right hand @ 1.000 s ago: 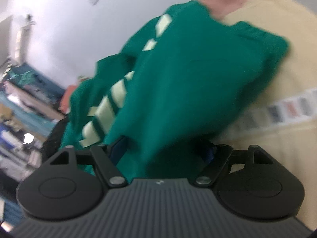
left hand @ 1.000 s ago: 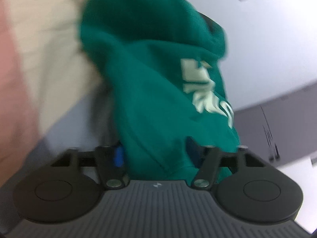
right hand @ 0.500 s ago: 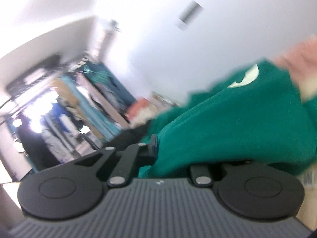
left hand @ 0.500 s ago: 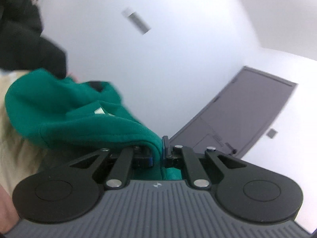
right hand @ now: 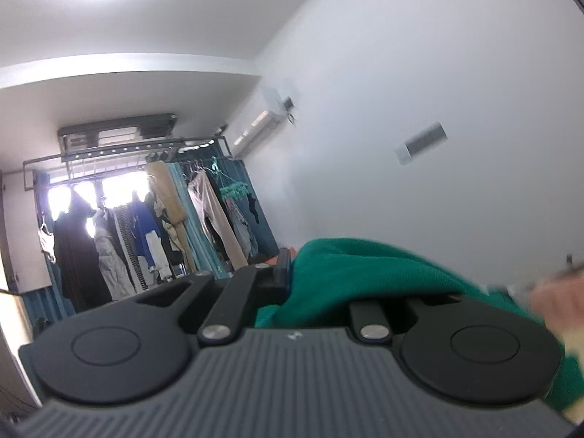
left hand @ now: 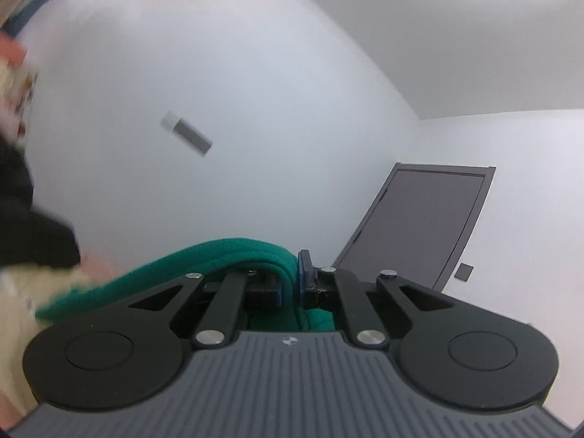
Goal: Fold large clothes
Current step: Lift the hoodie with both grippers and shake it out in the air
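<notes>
White wall, dark door (left hand: 419, 226), both grippers – left gripper (left hand: 290, 279), right gripper (right hand: 292, 273) – clamped on green garment (right hand: 365, 270)

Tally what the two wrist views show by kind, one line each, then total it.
Green garment: 1
Hand-held grippers, left and right, both shut on it: 2
Dark door: 1
Wall air conditioner: 1
Total: 5

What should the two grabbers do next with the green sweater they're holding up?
Probably draw the two apart so the cloth hangs flat. The left gripper has its jaws shut on a bunched fold of the green sweater, and the right gripper also pinches it, with cloth heaped over one side. Both point at walls, so the sweater is lifted but crumpled.
</notes>
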`<state>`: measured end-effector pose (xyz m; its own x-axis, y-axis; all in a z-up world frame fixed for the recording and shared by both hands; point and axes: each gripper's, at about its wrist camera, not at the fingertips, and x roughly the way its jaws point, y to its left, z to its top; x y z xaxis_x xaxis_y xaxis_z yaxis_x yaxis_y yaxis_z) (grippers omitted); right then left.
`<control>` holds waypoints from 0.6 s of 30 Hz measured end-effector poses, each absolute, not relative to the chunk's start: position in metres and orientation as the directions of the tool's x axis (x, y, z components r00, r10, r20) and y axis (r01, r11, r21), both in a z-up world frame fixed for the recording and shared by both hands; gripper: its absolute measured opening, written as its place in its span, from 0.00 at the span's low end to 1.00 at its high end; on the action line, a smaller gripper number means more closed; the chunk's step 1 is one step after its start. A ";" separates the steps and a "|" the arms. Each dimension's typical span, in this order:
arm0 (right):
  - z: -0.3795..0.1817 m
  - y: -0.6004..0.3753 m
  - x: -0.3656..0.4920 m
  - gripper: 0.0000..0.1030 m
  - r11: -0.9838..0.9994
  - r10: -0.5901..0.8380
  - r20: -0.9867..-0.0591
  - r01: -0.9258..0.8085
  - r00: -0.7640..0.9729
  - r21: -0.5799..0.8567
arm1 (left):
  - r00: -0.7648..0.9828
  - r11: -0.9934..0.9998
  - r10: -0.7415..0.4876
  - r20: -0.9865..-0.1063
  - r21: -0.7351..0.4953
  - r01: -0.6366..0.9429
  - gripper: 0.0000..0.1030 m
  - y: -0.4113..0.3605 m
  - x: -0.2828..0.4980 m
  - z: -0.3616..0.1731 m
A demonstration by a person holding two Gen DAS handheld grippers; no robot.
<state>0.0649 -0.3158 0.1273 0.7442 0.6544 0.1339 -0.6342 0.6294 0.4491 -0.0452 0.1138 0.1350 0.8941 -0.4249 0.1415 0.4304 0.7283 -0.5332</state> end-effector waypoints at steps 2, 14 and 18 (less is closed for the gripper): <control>0.169 -0.316 0.064 0.13 0.644 0.648 0.147 -0.641 0.747 0.417 | 0.895 0.751 -0.417 0.155 -0.496 0.436 0.09 0.109 -0.048 0.171; 0.356 -0.338 0.081 0.13 0.640 0.633 0.271 -0.687 0.726 0.345 | 0.870 0.781 -0.440 0.222 -0.384 0.493 0.09 0.109 -0.034 0.408; 0.360 -0.334 0.099 0.13 0.664 0.607 0.268 -0.663 0.748 0.345 | 0.880 0.787 -0.432 0.195 -0.394 0.474 0.09 0.102 0.009 0.399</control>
<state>0.0987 -0.3335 0.3599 0.7479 0.6073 0.2679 -0.6630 0.6644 0.3449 0.0094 0.1022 0.3990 0.8804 -0.4320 0.1955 0.4739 0.7874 -0.3942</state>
